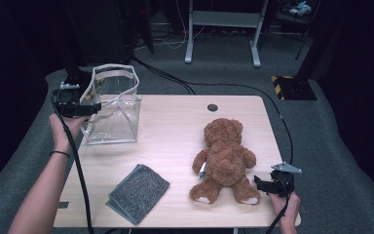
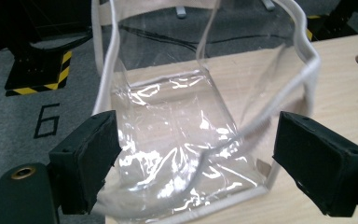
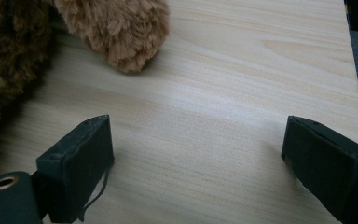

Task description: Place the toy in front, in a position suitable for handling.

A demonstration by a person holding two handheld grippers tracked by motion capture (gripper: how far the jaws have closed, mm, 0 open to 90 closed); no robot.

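Observation:
A clear plastic bag [image 1: 113, 107] with white trim stands open at the table's far left corner. My left gripper [image 1: 96, 107] is level with its rim at the left side. In the left gripper view the jaws of this gripper [image 2: 196, 135] stand wide apart, with the bag [image 2: 177, 135] beyond them and nothing pressed by the pads. A brown teddy bear [image 1: 226, 158] lies on its back at the right. My right gripper [image 1: 259, 184] sits by the bear's foot near the front right corner, open over bare wood [image 3: 198, 140], the bear's paw [image 3: 121, 28] up ahead.
A folded grey cloth [image 1: 137, 192] lies near the front edge of the wooden table [image 1: 175, 126]. A cable hole [image 1: 213, 107] is at the back middle. Black cables trail off both sides. A yellow-and-black stand base [image 1: 292, 87] sits on the floor beyond.

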